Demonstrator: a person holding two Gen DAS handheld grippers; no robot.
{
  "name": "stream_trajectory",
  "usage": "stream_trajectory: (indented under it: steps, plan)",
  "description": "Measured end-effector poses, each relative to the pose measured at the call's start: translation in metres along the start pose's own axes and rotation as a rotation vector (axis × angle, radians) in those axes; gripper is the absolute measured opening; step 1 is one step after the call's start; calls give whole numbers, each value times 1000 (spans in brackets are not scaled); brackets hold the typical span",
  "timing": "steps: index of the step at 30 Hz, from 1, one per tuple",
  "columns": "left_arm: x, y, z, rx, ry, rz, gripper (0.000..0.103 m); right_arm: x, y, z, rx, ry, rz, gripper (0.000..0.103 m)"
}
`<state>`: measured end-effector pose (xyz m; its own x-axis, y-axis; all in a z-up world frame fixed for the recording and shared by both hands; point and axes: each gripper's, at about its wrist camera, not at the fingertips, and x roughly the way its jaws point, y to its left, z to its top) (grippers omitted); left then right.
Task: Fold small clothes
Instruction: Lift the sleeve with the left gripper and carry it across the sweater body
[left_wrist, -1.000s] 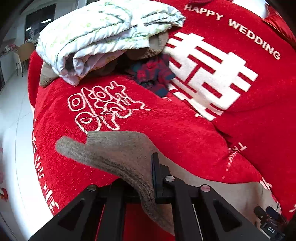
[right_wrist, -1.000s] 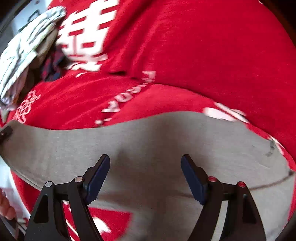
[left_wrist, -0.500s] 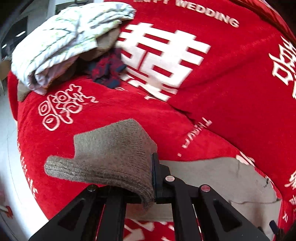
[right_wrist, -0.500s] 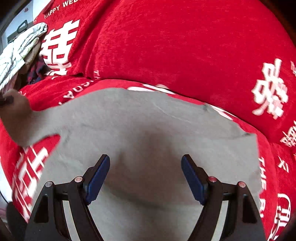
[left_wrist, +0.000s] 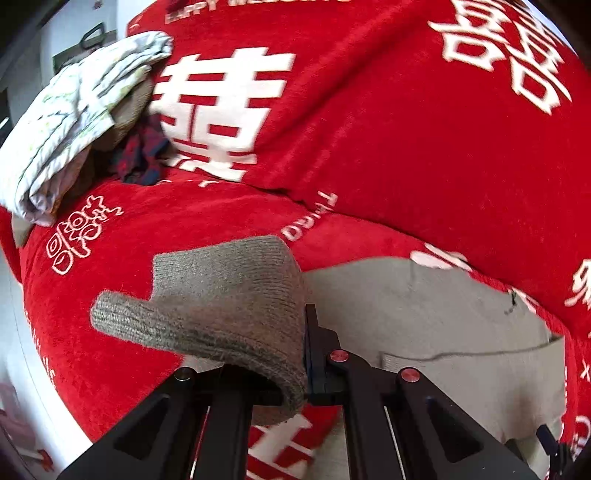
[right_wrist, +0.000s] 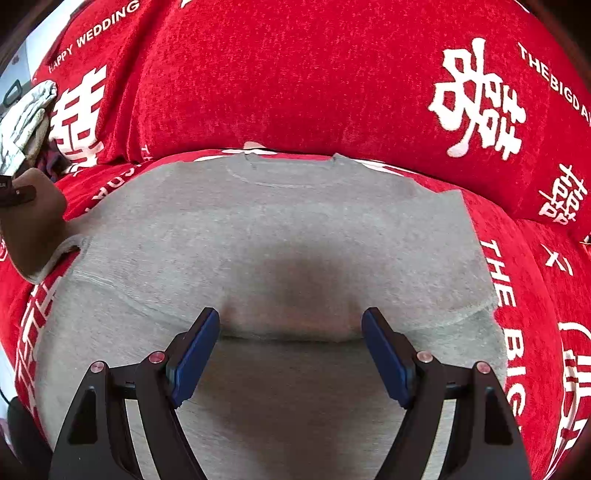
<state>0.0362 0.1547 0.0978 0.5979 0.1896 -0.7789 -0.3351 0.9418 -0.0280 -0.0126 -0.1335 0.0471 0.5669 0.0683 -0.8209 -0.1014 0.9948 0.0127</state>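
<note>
A small grey knit sweater (right_wrist: 295, 236) lay spread face-up on the seat of a red sofa (right_wrist: 295, 92), neckline toward the backrest and hem toward the camera. Its left sleeve (left_wrist: 218, 299) was lifted off the cushion, the cuff pinched between the closed fingers of the left gripper (left_wrist: 306, 354), with the knit draped over them. The right gripper (right_wrist: 291, 343) hovered over the lower middle of the body, jaws spread wide and holding nothing; whether its tips touched the cloth could not be told. At the far left of the sofa sat a pile of other clothes (left_wrist: 85, 110), a pale printed piece on top and something dark plaid beneath.

The step in hand looked like the first sleeve fold. The next move would call for carrying the cuff across the chest and laying it flat, while the right gripper kept the body from sliding on the plush cover.
</note>
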Motion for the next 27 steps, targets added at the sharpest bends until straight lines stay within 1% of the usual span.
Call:
stream_trajectory:
  steps: [3,8,11,19,27]
  plan:
    - [2,-16,-4,25,13,1,8,-1,-4,-4,-12,-9,-20,82]
    - [0,-43,-9,74,14,7,8,1,-12,-18,-9,-3,-23,82]
    - [-1,-58,-12,98,17,11,8,2,-15,-25,0,-9,-10,82]
    - [-2,-101,-24,169,22,7,8,4,-15,-30,0,-36,1,84]
    - [-5,-127,-33,206,26,3,8,3,-18,-32,16,-54,38,86]
